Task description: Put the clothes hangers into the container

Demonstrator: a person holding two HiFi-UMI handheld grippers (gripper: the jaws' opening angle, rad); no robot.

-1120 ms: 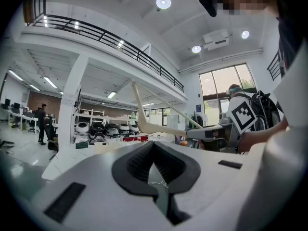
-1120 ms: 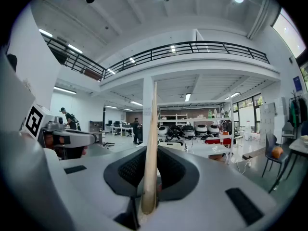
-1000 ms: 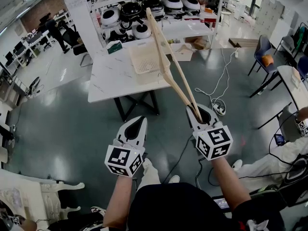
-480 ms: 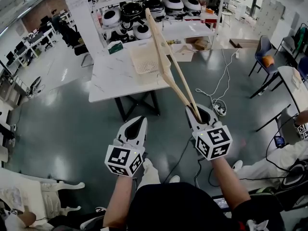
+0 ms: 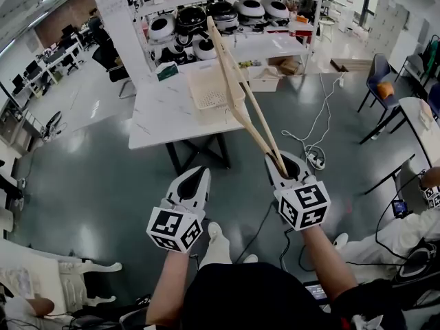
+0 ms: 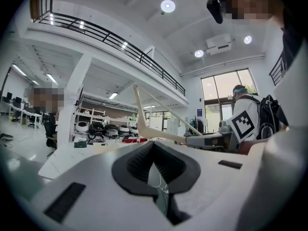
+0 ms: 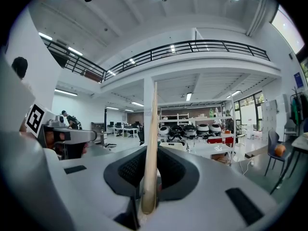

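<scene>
Clamping one end of the wooden clothes hanger [image 5: 237, 95], the right gripper [image 5: 282, 162] has its jaws drawn narrow onto the wood. The right gripper view shows the hanger [image 7: 151, 143] standing edge-on between the dark pads [image 7: 127, 170], rising straight up from the right gripper [image 7: 150, 186].

In the head view the hanger slants up and to the left from the jaws, its far tip in line with the shelf [image 5: 227, 43] of round cookers [image 5: 192, 19]. The hanger is held in the air over the floor, outside the container.

The container [image 5: 207, 88], a pale perforated basket, sits on the white table [image 5: 161, 119] ahead of both grippers (the hanger crosses in front of it in this view without resting in it).

The left gripper [image 5: 199, 174] is held level beside the right one, well short of the table. Its jaws are drawn together with nothing between them, as the left gripper view confirms at the left gripper [image 6: 156, 177]; the hanger [image 6: 144, 124] appears there off to the right.
</scene>
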